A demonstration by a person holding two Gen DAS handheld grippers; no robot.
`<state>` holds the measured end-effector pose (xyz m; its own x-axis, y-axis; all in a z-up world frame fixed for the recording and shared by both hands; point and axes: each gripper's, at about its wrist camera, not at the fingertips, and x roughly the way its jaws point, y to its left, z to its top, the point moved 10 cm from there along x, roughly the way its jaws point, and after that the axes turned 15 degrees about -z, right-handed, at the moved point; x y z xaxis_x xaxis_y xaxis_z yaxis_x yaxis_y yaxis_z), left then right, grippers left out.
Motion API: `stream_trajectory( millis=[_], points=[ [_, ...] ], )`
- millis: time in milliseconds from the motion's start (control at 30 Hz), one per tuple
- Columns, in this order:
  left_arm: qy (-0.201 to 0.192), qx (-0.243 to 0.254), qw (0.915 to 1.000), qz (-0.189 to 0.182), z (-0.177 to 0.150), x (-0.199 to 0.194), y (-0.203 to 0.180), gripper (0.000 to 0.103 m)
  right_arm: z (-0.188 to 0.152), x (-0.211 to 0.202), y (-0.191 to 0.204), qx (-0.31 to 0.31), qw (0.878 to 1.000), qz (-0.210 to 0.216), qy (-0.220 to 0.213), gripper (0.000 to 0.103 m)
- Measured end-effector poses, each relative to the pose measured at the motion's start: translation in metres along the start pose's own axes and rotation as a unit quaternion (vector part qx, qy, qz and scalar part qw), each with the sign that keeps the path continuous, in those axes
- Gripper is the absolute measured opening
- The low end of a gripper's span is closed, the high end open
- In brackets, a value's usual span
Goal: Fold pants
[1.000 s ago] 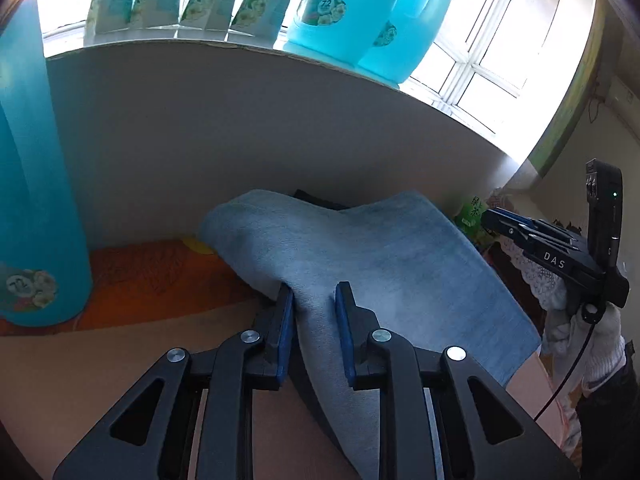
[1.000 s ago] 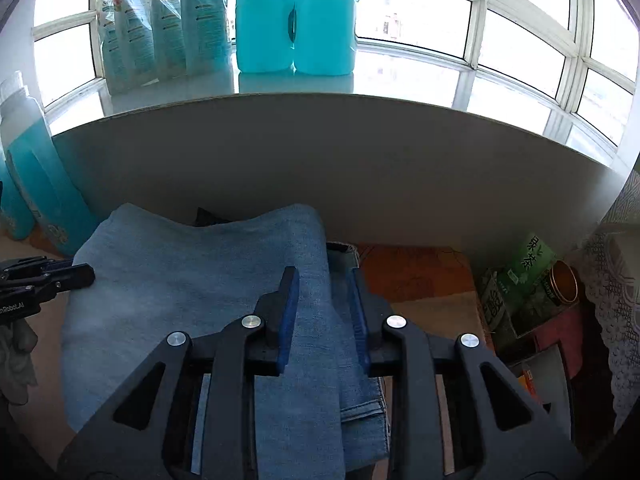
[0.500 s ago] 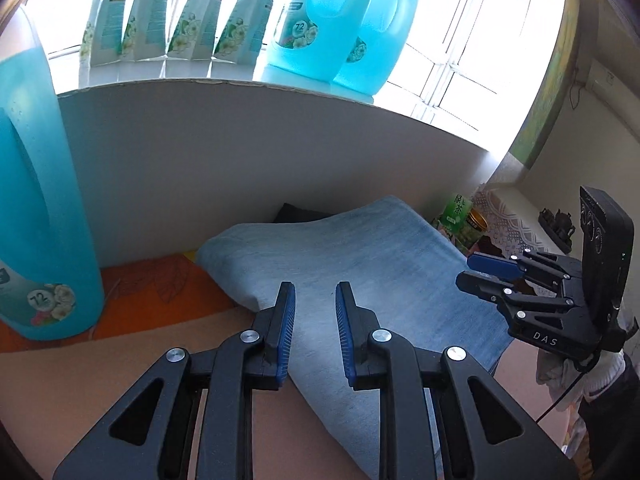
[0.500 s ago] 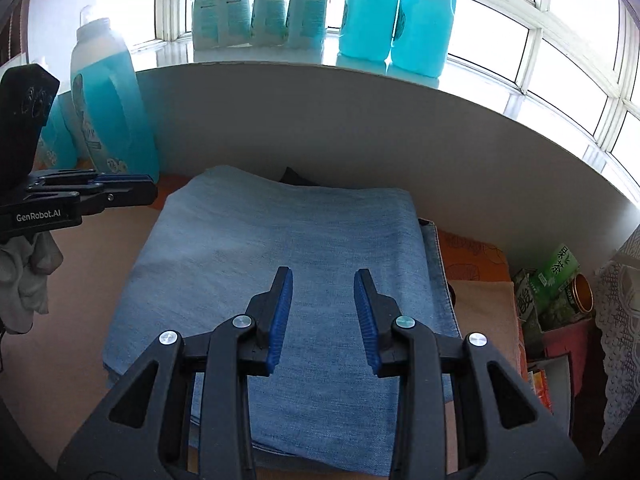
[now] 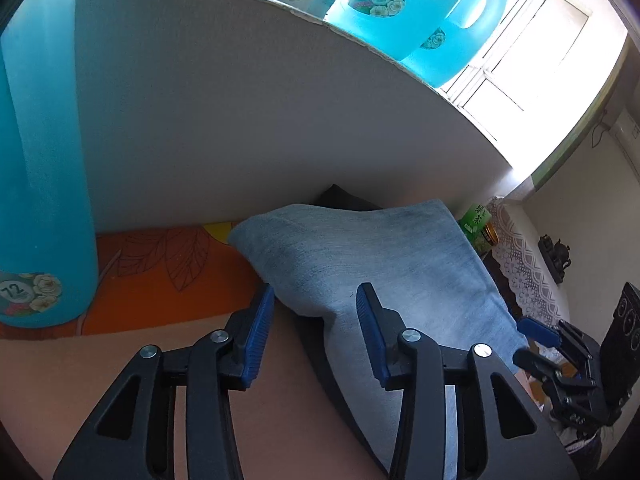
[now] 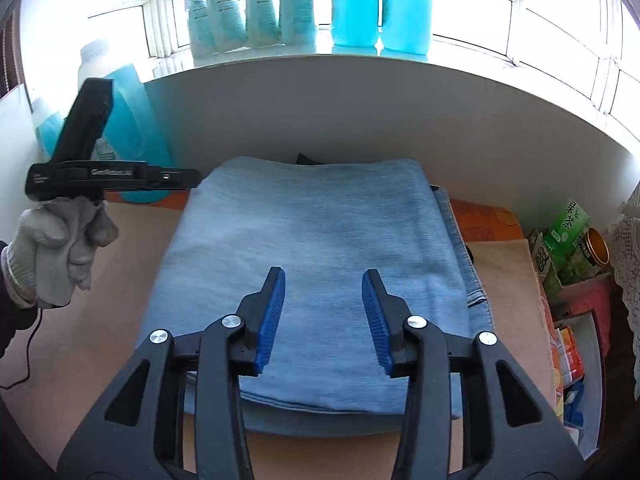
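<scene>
The light blue denim pants (image 6: pixel 316 248) lie folded into a flat rectangle on the table, also seen in the left wrist view (image 5: pixel 376 264). My right gripper (image 6: pixel 323 284) is open and empty above the near part of the fold. My left gripper (image 5: pixel 315 300) is open and empty at the fold's left corner, its jaws on either side of the cloth edge. The left gripper also shows in the right wrist view (image 6: pixel 120 176), held by a gloved hand at the left side of the pants. The right gripper shows in the left wrist view (image 5: pixel 536 340).
A tall blue detergent bottle (image 5: pixel 40 160) stands at the left on an orange leaf-print mat (image 5: pixel 168 276). A grey wall (image 6: pixel 360 120) runs behind the pants, with blue bottles (image 6: pixel 380 4) and pouches on its ledge. Tea boxes and a tin (image 6: pixel 576 240) crowd the right.
Both grippers have let go of the denim and opened wide. The fold has settled flat, and the left gripper has lowered toward its corner.
</scene>
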<state>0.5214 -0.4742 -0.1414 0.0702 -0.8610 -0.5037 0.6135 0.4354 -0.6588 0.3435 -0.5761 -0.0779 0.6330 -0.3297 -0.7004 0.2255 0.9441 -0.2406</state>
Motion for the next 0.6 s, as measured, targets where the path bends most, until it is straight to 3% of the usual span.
stream_trajectory(
  millis=[33, 167, 400, 467, 500, 600],
  points=[
    [0.008, -0.016, 0.9998, -0.008, -0.001, 0.005, 0.003, 0.052, -0.002, -0.008, 0.017, -0.011, 1.0, 0.008, -0.002, 0.06],
    [0.023, -0.043, 0.9987, -0.014, -0.004, 0.019, 0.01, 0.052, -0.02, -0.015, 0.075, -0.057, 0.998, 0.029, 0.017, 0.061],
    [0.015, -0.089, 0.9953, -0.035, 0.002, 0.034, 0.019, 0.052, -0.053, 0.016, 0.11, -0.133, 0.99, -0.018, 0.046, 0.061],
    [-0.001, -0.075, 0.9968, -0.026, 0.008, 0.032, 0.016, 0.037, -0.057, 0.021, 0.109, -0.137, 0.989, -0.024, 0.051, 0.061],
    [-0.005, -0.06, 0.998, -0.019, 0.011, 0.032, 0.011, 0.025, -0.058, 0.022, 0.108, -0.132, 0.99, -0.019, 0.055, 0.061],
    [-0.01, 0.01, 0.9999, 0.002, 0.021, 0.031, -0.013, 0.016, -0.058, 0.025, 0.103, -0.112, 0.992, 0.0, 0.065, 0.061]
  ],
)
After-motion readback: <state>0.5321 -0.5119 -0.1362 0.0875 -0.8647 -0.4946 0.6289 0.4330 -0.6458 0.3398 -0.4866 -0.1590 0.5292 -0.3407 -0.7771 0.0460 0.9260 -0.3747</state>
